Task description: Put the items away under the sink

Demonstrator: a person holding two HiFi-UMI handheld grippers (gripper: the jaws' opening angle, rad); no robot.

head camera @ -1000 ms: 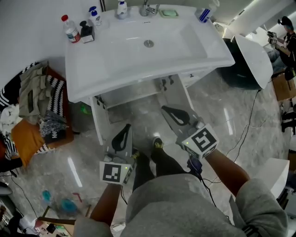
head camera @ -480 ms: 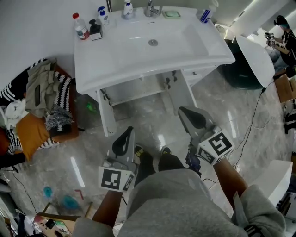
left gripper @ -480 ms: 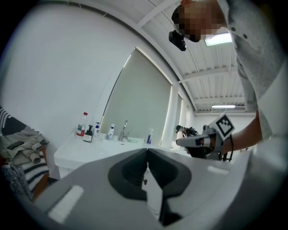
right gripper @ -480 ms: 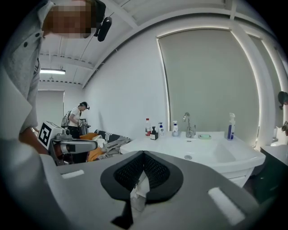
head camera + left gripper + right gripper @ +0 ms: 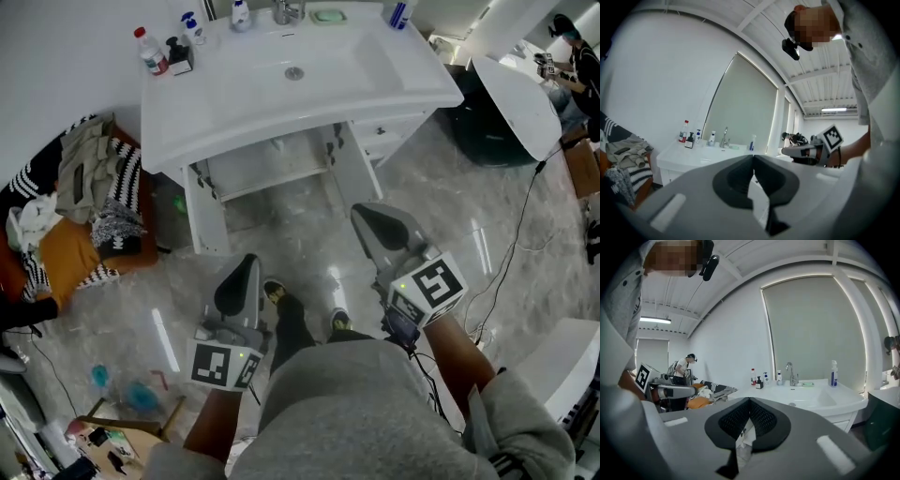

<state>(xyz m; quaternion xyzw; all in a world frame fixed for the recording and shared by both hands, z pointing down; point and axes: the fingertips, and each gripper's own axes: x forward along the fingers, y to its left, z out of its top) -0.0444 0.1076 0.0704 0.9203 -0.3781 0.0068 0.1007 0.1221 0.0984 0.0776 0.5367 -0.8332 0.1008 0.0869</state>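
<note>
White sink (image 5: 234,98): far from both grippers; red-capped bottle (image 5: 147,52) and other items stand on its far-left corner.
Cupboard below (image 5: 270,167): doors open, shelf looks bare.
Left gripper (image 5: 242,272): clenched, empty.
Right gripper (image 5: 370,223): clenched, empty.
Reach: likely next; part the jaws early and take one bottle upright around its body.

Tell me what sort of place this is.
Likely a mock bathroom inside a larger studio or workshop: a white vanity sink with faucet and bottles, a clothes pile beside it, and a loose cable on the floor.
</note>
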